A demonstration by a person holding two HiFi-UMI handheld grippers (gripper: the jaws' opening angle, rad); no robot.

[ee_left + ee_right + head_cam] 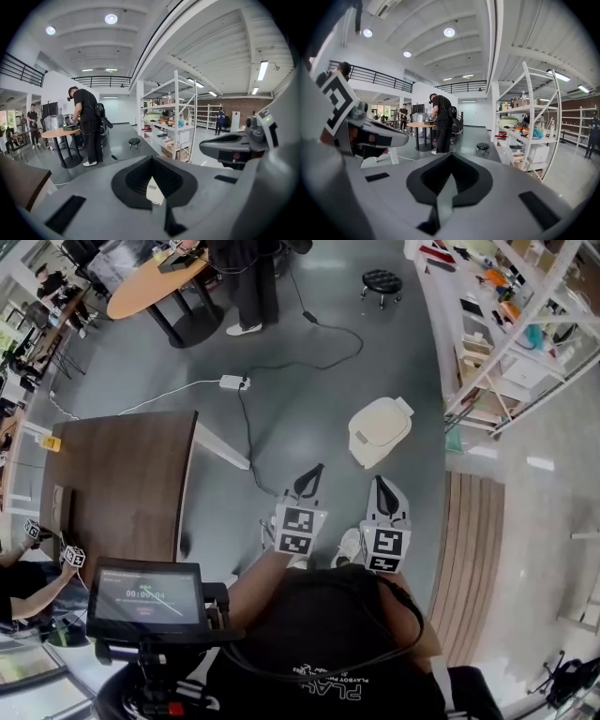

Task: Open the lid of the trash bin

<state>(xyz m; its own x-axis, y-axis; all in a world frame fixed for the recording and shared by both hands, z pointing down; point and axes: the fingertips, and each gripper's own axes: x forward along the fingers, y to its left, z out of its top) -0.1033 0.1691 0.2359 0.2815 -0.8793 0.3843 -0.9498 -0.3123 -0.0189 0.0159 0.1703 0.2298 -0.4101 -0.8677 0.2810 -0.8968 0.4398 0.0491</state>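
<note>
Standing on a grey floor (309,418), a person holds the left gripper (308,480) and right gripper (385,493) side by side, each with its jaws drawn together on nothing (only a slit shows between them). Ahead, the cream trash bin (380,430) sits lid down near the floor's right edge, by the shelving (506,324).

There are two grippers near: the left gripper (309,474) and the right gripper (382,486). One trash bin (380,430), one stool (382,280) far off, one power strip (232,382). Two tables: a brown table (122,474) left, a round table (150,287) far left.
</note>
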